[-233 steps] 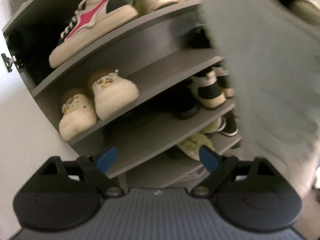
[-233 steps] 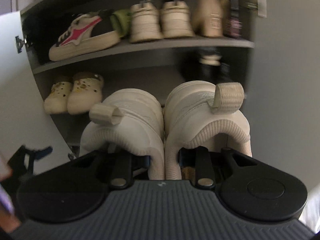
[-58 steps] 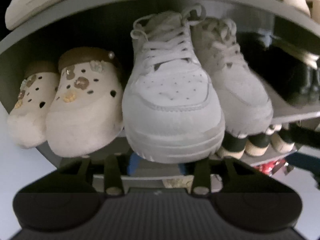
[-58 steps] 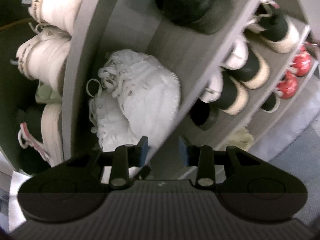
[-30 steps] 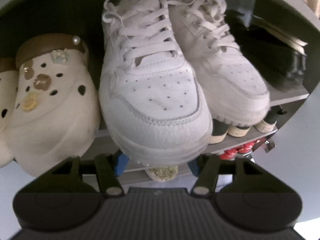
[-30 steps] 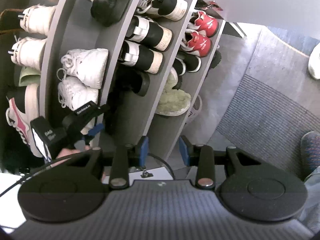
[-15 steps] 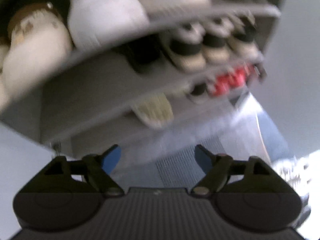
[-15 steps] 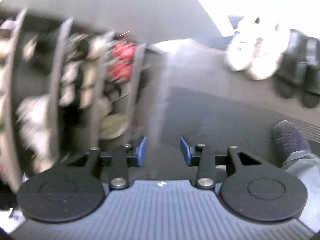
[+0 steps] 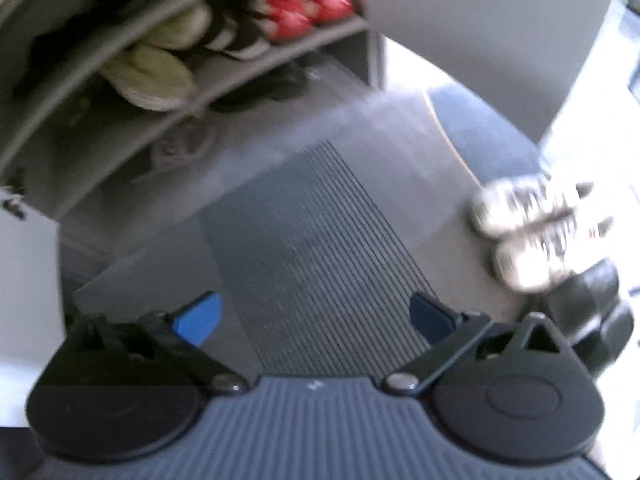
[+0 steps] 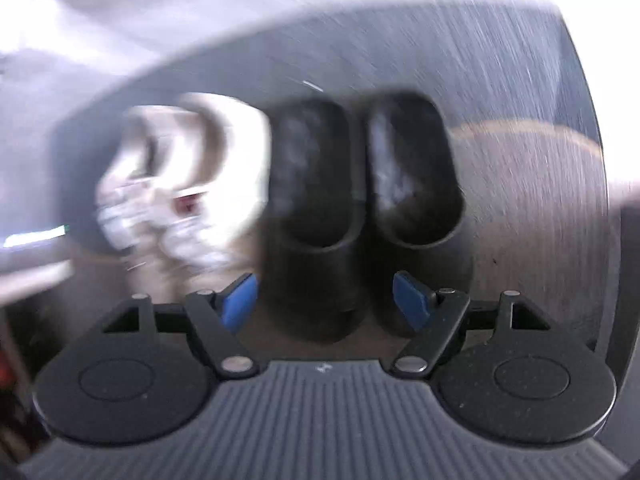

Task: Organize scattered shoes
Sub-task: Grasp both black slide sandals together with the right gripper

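Note:
A pair of black slides (image 10: 360, 184) lies side by side on the floor just ahead of my right gripper (image 10: 326, 300), which is open and empty, its blue pads either side of their heels. A pair of white sneakers (image 10: 176, 184) lies left of the slides, blurred. In the left wrist view the white sneakers (image 9: 532, 232) and black slides (image 9: 592, 312) lie at the right edge. My left gripper (image 9: 314, 316) is open and empty above a ribbed grey mat (image 9: 316, 248). The grey shoe rack (image 9: 120, 92) is at upper left.
The rack's lower shelves hold red shoes (image 9: 308, 12), a pale green shoe (image 9: 152, 72) and dark shoes. A grey wall panel (image 9: 480, 20) stands right of the rack. Bare floor (image 10: 520, 208) lies right of the slides.
Both grippers have swung away from the rack down toward the floor. The right one has opened wider and closed in on the black slides. The left one points at the mat.

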The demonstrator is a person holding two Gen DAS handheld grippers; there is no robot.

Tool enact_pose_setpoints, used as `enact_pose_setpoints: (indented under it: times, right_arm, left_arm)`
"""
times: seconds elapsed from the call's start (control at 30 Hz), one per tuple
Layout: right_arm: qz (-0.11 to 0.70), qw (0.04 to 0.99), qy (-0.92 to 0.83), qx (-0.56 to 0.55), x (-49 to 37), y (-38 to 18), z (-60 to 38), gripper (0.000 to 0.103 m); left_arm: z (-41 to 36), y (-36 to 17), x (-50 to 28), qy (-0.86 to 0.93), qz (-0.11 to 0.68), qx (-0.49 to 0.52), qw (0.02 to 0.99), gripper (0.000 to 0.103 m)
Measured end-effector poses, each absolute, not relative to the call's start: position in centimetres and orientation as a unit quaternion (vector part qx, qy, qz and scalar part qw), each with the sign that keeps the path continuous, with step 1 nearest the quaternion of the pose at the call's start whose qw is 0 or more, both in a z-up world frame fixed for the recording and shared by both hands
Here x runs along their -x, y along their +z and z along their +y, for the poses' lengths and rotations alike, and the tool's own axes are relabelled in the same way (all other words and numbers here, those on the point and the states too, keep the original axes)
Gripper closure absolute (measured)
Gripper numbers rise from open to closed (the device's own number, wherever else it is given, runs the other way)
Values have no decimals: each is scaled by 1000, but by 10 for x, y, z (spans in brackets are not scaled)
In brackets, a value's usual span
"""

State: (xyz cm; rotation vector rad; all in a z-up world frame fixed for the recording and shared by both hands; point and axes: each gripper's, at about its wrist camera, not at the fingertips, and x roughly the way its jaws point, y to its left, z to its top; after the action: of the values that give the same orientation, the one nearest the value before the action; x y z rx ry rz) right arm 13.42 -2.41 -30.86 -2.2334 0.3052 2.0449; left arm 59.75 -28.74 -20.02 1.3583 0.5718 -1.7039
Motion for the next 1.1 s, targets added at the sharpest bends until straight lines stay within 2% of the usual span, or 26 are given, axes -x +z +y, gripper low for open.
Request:
enact_pose_setpoints:
  times: [0.13, 0.23, 0.33, 0.37, 0.4, 0.47, 0.5, 0.83, 0.97, 1.1]
  right_arm:
    - [81, 76, 647, 754, -122, -388, -10, 26]
    - [86, 68, 637, 763, -126, -415, -12, 26]
    - [22, 63, 639, 766, -132, -428, -23, 30]
    - [23, 59, 639, 767, -133, -429, -24, 50]
    - [30, 56, 644, 762, -137, -427, -25, 56]
    - [26, 37, 656, 754, -142, -421, -30, 83]
    - [25, 35, 657, 753, -143, -419, -30, 85]
    - [-19, -10, 679, 734, -197, -329, -24, 88]
    - [-66, -61, 678, 730, -240, -294, -32, 88]
    - [-139, -163, 658, 722, -301, -253, -72, 88]
  left_arm:
    - [-283, -211, -608, -659, 241, -549, 455, 3]
    - [-284, -216, -620, -650, 255, -548, 461, 3]
    - [-284, -219, -627, -643, 248, -549, 473, 3]
    - [-284, -221, -628, -639, 249, -550, 476, 3]
    - [-284, -223, -630, -635, 250, -551, 480, 3]
    - [-287, -224, -631, -634, 254, -551, 479, 3]
    - [-291, -224, -631, -636, 255, -551, 476, 3]
    - [-271, -212, -629, -639, 239, -552, 479, 3]
    - [-264, -198, -643, -638, 221, -552, 490, 3]
    - [-272, -176, -674, -629, 208, -539, 520, 3]
